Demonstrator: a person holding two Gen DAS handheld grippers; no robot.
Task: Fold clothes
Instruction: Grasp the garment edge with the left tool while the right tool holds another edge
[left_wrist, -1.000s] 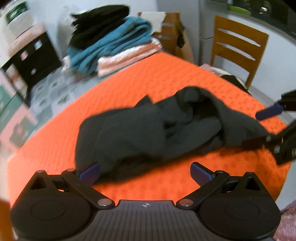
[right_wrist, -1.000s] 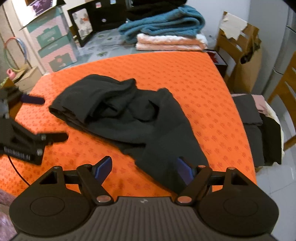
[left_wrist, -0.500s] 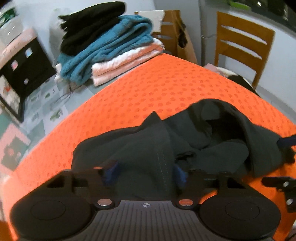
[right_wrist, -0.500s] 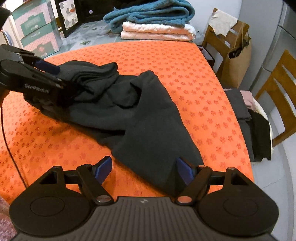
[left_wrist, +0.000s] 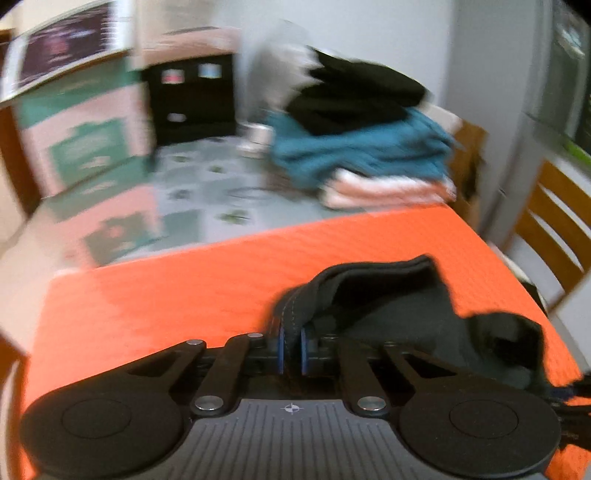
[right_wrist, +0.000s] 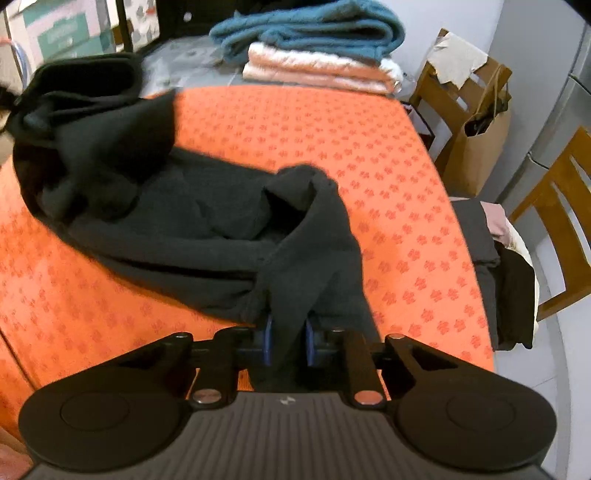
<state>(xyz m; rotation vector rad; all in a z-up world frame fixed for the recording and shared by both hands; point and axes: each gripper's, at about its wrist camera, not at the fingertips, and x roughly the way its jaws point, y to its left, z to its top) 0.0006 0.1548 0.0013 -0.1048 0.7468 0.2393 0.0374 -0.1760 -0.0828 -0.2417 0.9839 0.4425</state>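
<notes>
A dark grey garment (right_wrist: 207, 225) lies crumpled on the orange patterned tablecloth (right_wrist: 369, 155). My right gripper (right_wrist: 289, 341) is shut on a fold of its near edge, cloth pinched between the blue pads. In the left wrist view my left gripper (left_wrist: 290, 347) is shut on a stitched edge of the same dark garment (left_wrist: 406, 314), which trails to the right across the orange tablecloth (left_wrist: 177, 291). The garment's far left end (right_wrist: 74, 96) is raised off the table in the right wrist view. The left wrist view is motion-blurred.
A stack of folded laundry, black and teal over pink (left_wrist: 369, 147), sits at the table's far end; teal and pink folded laundry (right_wrist: 317, 48). Wooden chairs (right_wrist: 561, 221) stand at the right, one seat holding dark clothes (right_wrist: 506, 269). A paper bag (right_wrist: 476, 147) hangs there. Boxes (left_wrist: 85, 147) line the left.
Both grippers went from open to shut on the dark garment's edges. The left gripper lifted its end, and the cloth now stretches between the two.
</notes>
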